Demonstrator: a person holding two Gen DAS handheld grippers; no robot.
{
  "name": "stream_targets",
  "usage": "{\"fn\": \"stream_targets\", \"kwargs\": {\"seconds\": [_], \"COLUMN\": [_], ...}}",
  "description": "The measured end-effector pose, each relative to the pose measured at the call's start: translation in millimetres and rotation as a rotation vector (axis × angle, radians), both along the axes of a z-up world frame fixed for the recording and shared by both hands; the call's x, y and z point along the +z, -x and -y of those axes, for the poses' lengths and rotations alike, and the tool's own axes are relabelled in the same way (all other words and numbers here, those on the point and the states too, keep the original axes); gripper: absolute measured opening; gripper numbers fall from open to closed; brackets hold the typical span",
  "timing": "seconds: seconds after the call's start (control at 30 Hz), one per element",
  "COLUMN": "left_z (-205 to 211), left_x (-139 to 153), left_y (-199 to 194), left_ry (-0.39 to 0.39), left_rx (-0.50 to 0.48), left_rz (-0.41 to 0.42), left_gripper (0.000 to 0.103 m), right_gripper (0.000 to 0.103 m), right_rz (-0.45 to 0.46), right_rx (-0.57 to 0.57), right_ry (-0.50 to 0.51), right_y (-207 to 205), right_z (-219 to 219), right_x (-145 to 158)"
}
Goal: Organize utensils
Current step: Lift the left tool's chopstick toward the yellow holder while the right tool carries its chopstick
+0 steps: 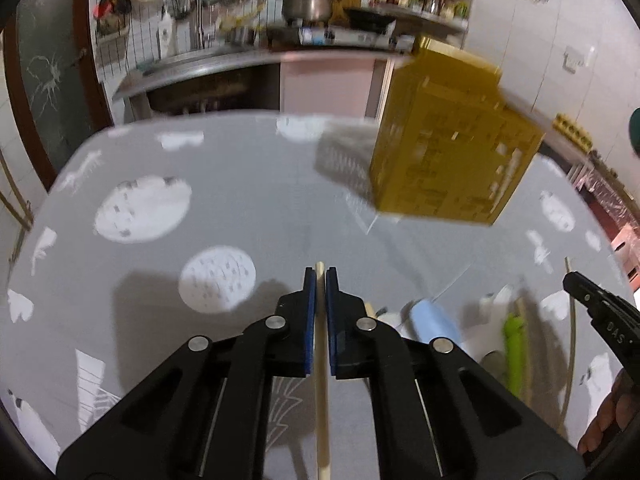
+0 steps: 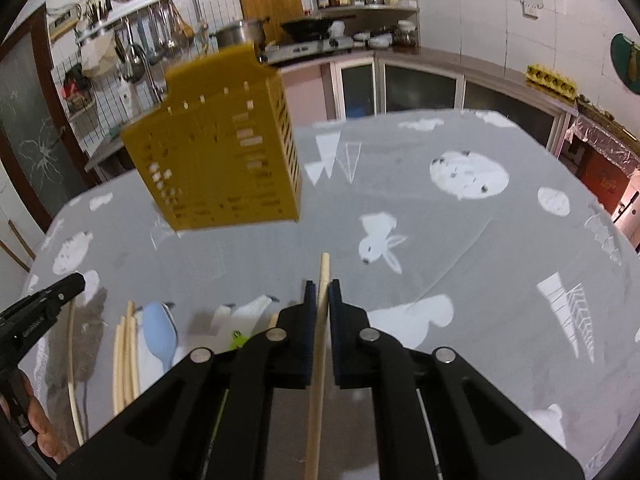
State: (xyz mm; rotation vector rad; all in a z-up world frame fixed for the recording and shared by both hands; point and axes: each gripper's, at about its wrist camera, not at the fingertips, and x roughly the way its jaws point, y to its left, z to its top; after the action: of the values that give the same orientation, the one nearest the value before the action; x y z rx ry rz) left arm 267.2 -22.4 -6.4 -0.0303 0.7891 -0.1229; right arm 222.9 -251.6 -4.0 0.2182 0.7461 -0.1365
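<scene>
A yellow slotted utensil holder (image 1: 452,136) stands on the grey patterned tablecloth (image 1: 248,208); it also shows in the right wrist view (image 2: 224,152). My left gripper (image 1: 320,276) is shut on a pale wooden chopstick (image 1: 322,400) above the cloth. My right gripper (image 2: 322,286) is shut on another wooden chopstick (image 2: 318,360). A light blue spoon (image 2: 160,332), a green utensil (image 1: 514,344) and several chopsticks (image 2: 126,360) lie on the cloth between the grippers. The right gripper shows at the right of the left wrist view (image 1: 600,312).
A kitchen counter (image 2: 440,60) with a sink, pots, a stove and spice shelves runs behind the table. The table edge curves round at left and right. A hand (image 1: 608,420) holds the right gripper.
</scene>
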Motion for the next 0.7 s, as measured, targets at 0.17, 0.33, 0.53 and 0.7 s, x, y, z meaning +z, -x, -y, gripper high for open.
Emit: {"fn": "stream_targets", "kwargs": {"seconds": [0.17,0.33,0.53,0.7], "left_z": [-1,1,2,-2], "left_x": [36,64,78,79], "left_y": [21,46,72,86], "left_ry": [0.029,0.023,0.02,0.029], "left_rx": [-0.013,-0.024,-0.032,-0.034], "left_rz": [0.137,0.28,0.401,0.434], "left_gripper": [0.004,0.004,0.004,0.004], "right_gripper": [0.006,0.006,0.006,0.006], "right_rz": [0.118,0.247,0.375,0.418], "right_rx": [0.003,0.008,0.02,0.016], "right_ry": [0.013,0.024,0.051,0.048], "right_y": [17,38,58,70], "right_z": [0,-2,-7,-9], "right_x": [28,50,64,64]}}
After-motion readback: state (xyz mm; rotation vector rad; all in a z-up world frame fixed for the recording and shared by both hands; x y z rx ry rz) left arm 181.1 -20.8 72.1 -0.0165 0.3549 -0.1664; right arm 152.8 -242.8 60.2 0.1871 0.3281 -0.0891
